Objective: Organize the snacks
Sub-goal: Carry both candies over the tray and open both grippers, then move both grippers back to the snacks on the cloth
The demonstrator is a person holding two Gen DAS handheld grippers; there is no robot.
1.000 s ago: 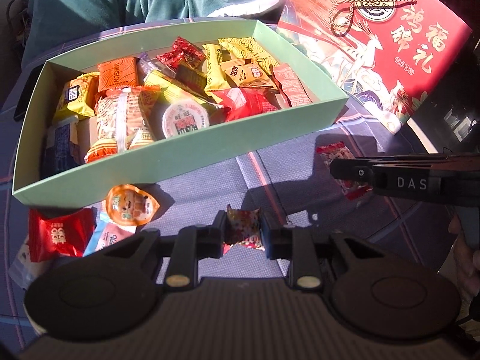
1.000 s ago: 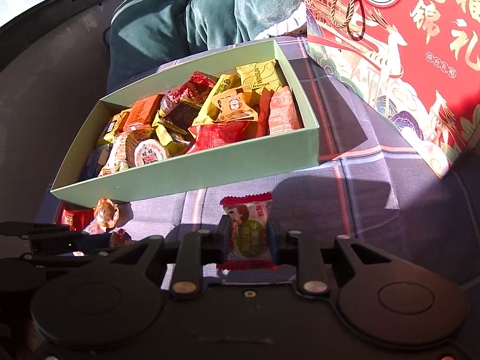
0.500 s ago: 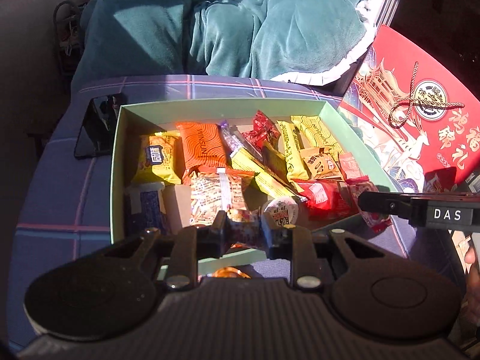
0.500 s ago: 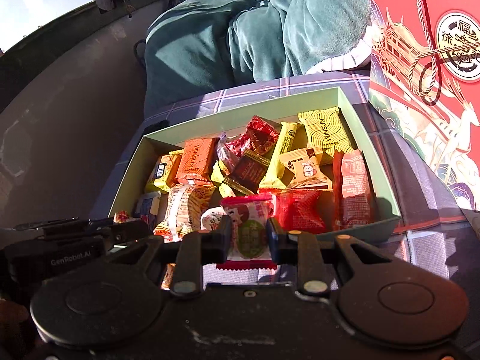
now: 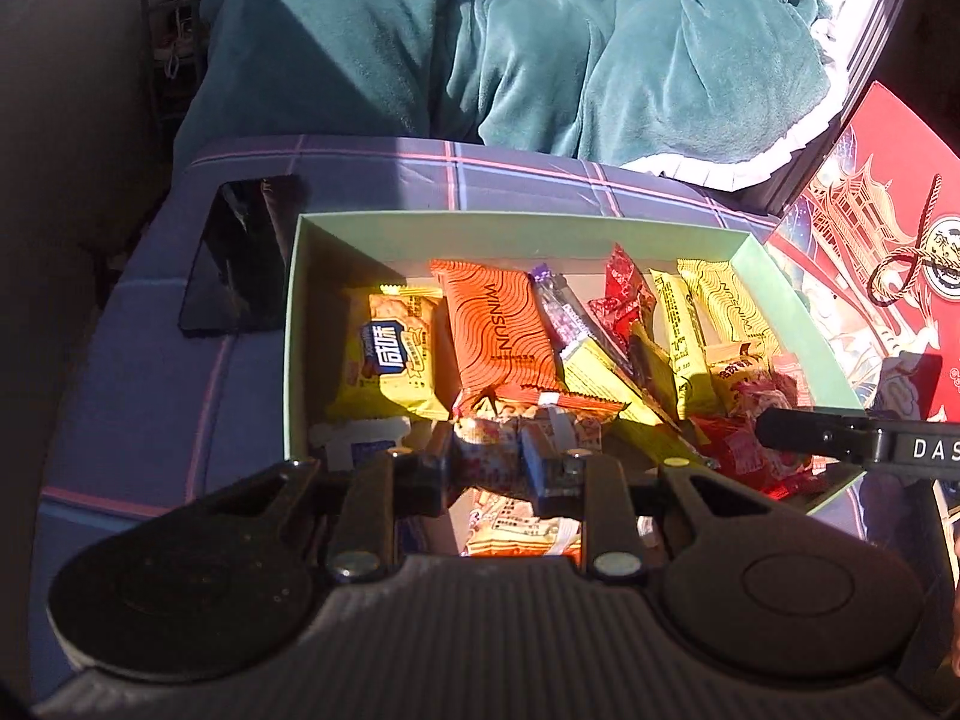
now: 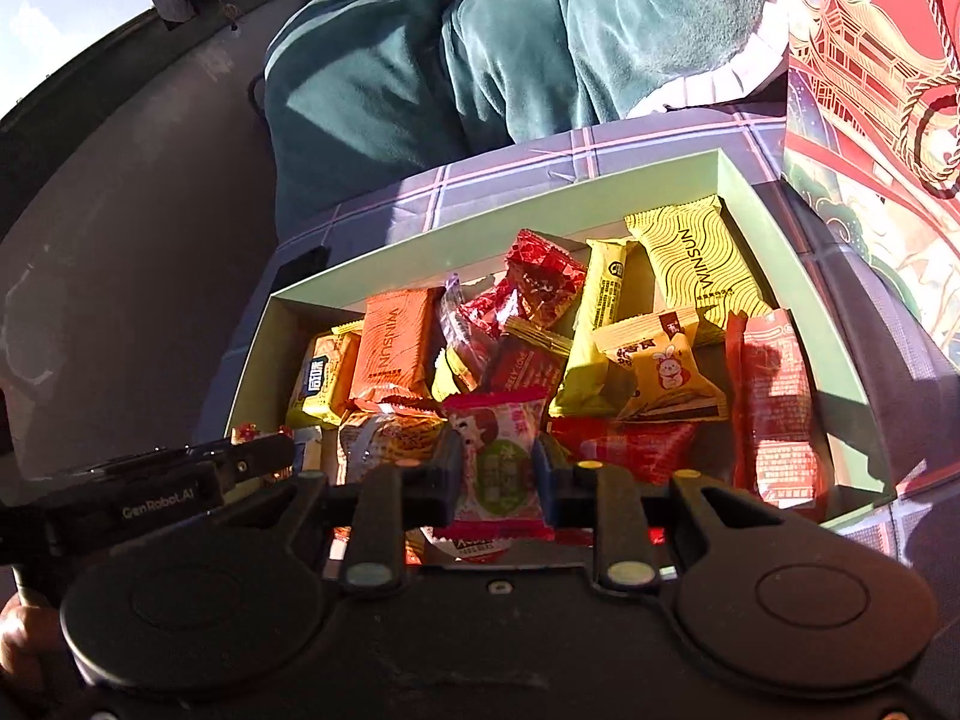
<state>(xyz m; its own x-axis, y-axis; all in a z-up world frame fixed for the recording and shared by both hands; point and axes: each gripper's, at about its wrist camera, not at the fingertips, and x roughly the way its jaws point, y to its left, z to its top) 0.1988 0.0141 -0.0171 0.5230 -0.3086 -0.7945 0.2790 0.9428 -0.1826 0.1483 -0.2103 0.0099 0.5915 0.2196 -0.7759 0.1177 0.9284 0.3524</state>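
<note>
While both grippers hang over the pale green box (image 6: 840,360), the sorting looks well advanced: the box already holds a crowded layer of packets, and what seems left, at a guess, is to let go of the two sweets now carried above it. No loose snacks show on the plaid cloth (image 5: 150,360) in these views, though the gripper bodies hide the near side, so I cannot tell whether any remain outside. The left gripper (image 5: 489,465) has its jaws drawn narrow on a small crinkled candy (image 5: 486,450), red and pale, held over the box's near-left part. The right gripper (image 6: 498,468) pinches a pink-edged candy with a green patch (image 6: 501,468), upright between the pads, above the near middle. Inside lie an orange WINSUN packet (image 5: 498,330), a yellow WINSUN packet (image 6: 699,264), a yellow biscuit pack (image 5: 393,354) and red wrappers, overlapping loosely rather than in rows. A red gift box (image 5: 888,276) stands just beside the green one.
</note>
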